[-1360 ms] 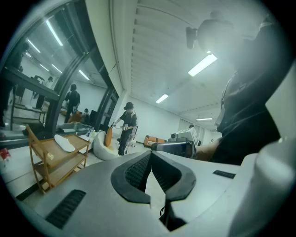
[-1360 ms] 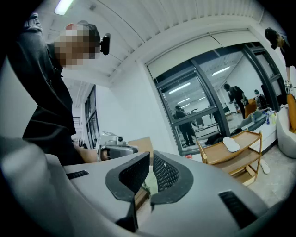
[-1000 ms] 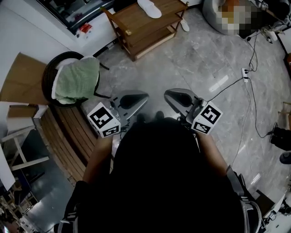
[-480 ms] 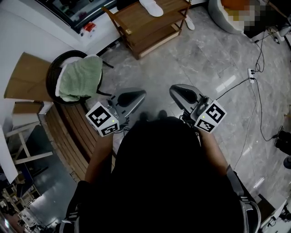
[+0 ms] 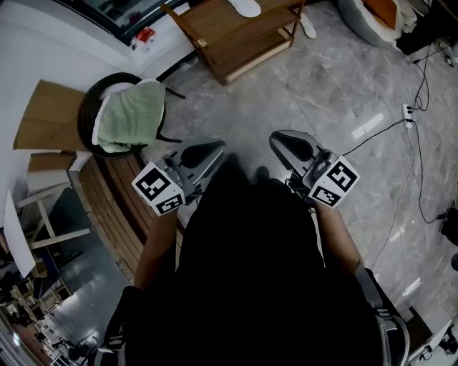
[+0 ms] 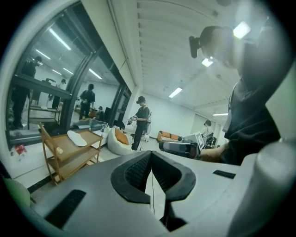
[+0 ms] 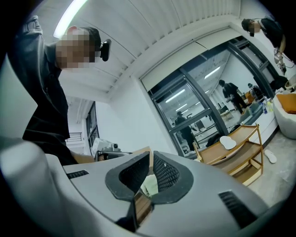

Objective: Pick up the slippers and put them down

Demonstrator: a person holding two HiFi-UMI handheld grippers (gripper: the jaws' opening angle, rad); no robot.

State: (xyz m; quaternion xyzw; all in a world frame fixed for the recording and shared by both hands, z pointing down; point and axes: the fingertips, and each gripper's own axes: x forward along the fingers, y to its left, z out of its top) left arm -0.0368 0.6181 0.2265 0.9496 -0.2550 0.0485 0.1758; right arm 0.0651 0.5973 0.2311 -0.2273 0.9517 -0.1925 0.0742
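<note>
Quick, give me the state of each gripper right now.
Left gripper: closed, jaws together, holding nothing.
Right gripper: closed, jaws together, holding nothing.

Open lab: glass walls (image 6: 51,88), several headset-wearing people (image 6: 141,121).

You're facing a wooden shelf (image 5: 215,23) carrying a white slipper (image 5: 248,7); a second slipper (image 5: 308,27) is lying on the floor (image 5: 343,93) by its right corner.
</note>
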